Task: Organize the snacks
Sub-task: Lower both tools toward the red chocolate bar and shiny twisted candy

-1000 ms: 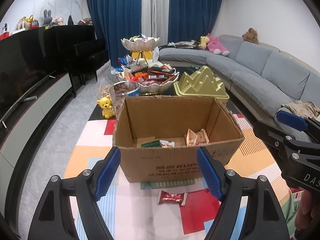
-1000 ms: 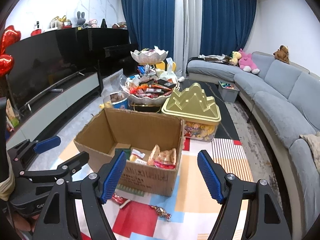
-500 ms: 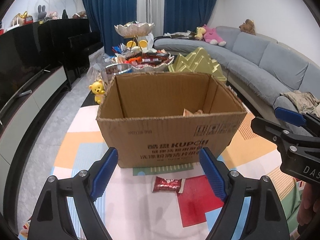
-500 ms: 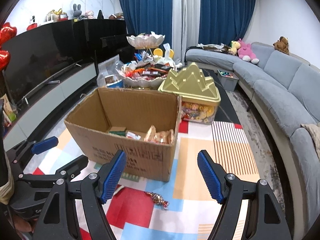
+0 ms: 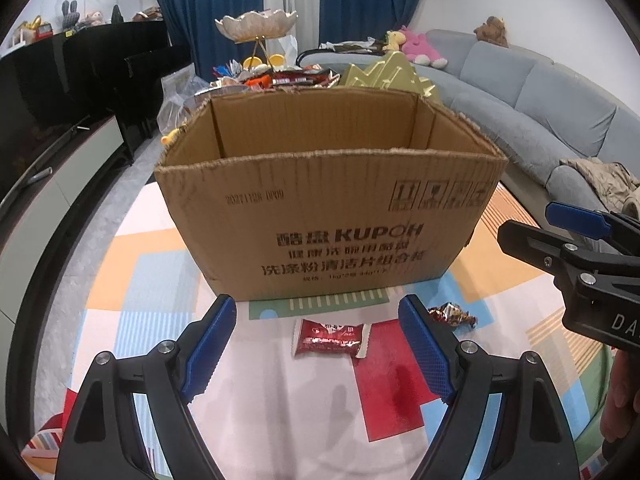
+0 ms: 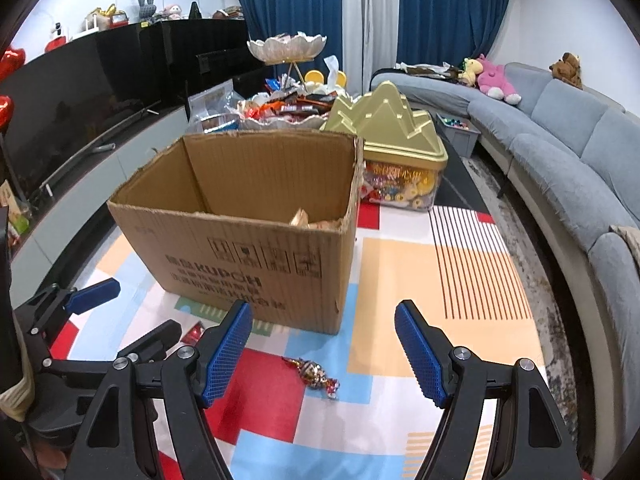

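Both views were taken low and close, facing the cardboard box [image 5: 328, 216] and the curtains beyond. The left wrist view was set squarely before its printed side; the right wrist view was angled from the right. Box, wrapped candy [image 6: 316, 372] and sofa [image 6: 568, 136] were shared.

Matt corrugated cardboard box [image 5: 328, 216], glossy red foil-like snack packet [image 5: 330, 338] at its six o'clock, crinkly shiny candy wrapper [image 6: 316, 372].
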Demonstrator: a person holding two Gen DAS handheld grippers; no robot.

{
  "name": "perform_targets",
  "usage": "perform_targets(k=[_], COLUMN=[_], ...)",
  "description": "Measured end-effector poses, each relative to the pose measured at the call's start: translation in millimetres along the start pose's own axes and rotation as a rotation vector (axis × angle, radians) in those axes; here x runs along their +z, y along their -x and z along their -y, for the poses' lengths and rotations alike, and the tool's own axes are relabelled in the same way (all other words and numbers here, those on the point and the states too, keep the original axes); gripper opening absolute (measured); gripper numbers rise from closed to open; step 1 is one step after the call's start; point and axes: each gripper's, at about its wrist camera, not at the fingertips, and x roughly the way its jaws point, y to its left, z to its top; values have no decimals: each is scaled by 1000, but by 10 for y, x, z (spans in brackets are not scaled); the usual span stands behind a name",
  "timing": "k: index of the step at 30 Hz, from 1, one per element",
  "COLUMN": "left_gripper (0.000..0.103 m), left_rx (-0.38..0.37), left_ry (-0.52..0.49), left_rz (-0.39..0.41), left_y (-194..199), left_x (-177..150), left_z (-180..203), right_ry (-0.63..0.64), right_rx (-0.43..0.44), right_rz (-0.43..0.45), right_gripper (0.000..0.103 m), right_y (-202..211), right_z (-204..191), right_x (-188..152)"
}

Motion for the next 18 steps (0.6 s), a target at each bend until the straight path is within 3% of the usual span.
perform_targets(k=[18], left_gripper=[83], left_rx=[-18], left_ry=[-56], left_rz=[-60], left_y=[-390], left_x=[-206], left_z=[103], right_ry=[-7], right_rx=[8], right_rz=[-98], right_gripper=[74], right_y=[-381], right_z=[61], right_x=[-260])
